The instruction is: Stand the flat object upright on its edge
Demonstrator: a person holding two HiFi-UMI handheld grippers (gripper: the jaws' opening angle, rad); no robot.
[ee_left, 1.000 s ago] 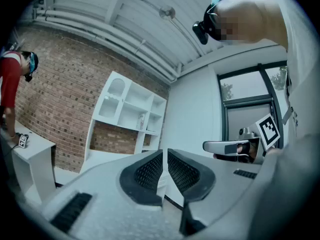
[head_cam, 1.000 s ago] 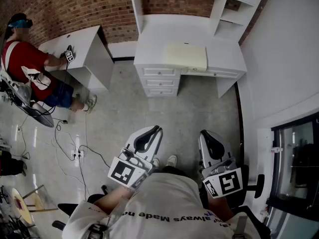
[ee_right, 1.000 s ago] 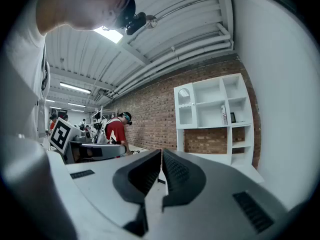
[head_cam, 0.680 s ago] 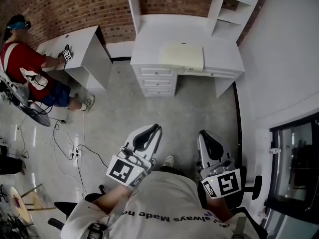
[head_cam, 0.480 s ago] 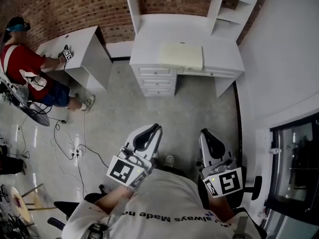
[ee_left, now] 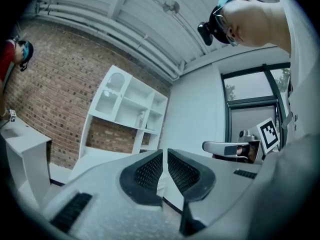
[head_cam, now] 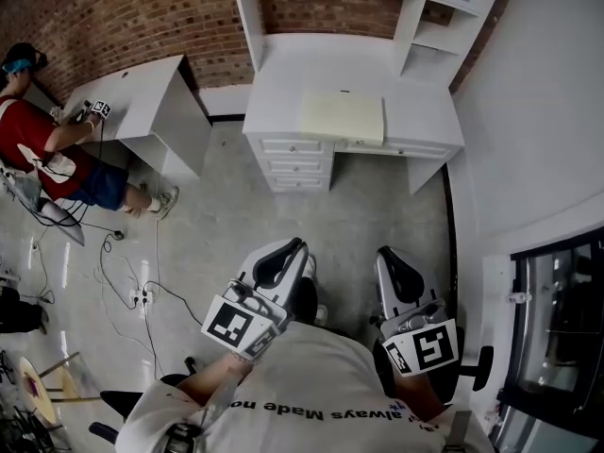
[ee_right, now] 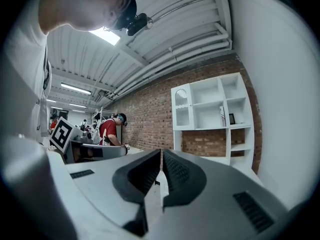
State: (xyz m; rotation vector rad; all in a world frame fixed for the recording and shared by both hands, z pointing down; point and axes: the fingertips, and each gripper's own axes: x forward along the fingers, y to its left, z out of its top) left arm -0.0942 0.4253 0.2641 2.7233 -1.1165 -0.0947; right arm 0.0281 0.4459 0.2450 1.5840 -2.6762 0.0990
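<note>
Desk (head_cam: 283, 78) nearer, pad (head_cam: 342, 117) flat atop, person (head_cam: 42, 144) at left

Place is looking like a lab or workshop hall: brick wall (head_cam: 113, 17) is backing a white shelved bench (head_cam: 283, 74), another person (head_cam: 42, 144) is working at a second bench (head_cam: 142, 88), cables (head_cam: 143, 295) are trailing over the floor (head_cam: 236, 215), pipes (ee_right: 185, 46) are running overhead.
</note>
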